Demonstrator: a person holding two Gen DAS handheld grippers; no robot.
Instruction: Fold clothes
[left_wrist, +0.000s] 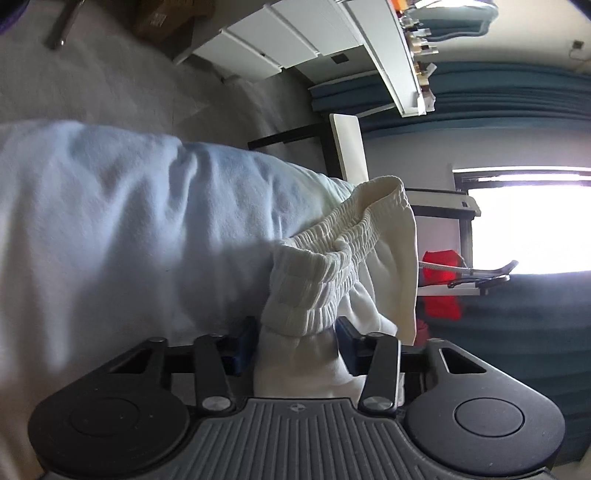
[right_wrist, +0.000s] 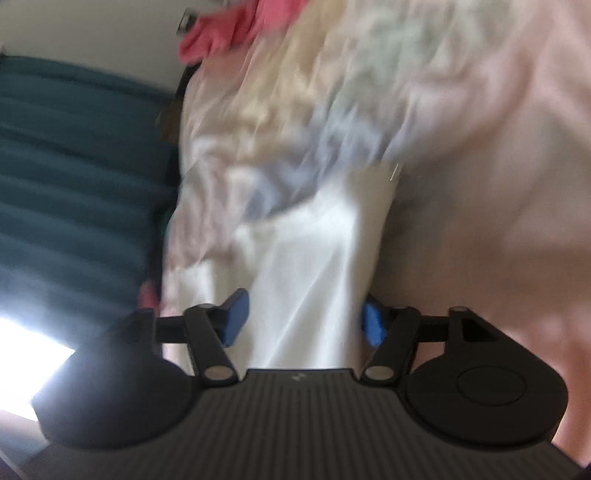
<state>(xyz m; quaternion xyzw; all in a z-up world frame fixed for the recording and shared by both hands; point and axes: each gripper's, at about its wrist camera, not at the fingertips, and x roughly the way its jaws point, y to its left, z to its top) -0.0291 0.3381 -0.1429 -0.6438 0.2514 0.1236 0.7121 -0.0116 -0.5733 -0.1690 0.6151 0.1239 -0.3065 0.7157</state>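
Note:
A white garment with a ribbed elastic waistband (left_wrist: 332, 254) lies bunched against a pale blue sheet (left_wrist: 122, 206). My left gripper (left_wrist: 295, 343) is shut on it: the cloth fills the gap between the blue pads (left_wrist: 243, 347) and narrows there. In the blurred right wrist view, a smooth stretch of the white garment (right_wrist: 306, 277) runs between the jaws of my right gripper (right_wrist: 304, 321). It reaches nearly to both blue pads (right_wrist: 236, 317). The blur hides whether they press on it.
Teal curtains (left_wrist: 498, 96) and a bright window (left_wrist: 528, 229) are to the right, with white drawers (left_wrist: 280, 40) above and something red (left_wrist: 439, 288) behind the garment. In the right wrist view, a heap of pale clothes (right_wrist: 332, 103), a pink garment (right_wrist: 221, 33) and a teal curtain (right_wrist: 74, 166) show.

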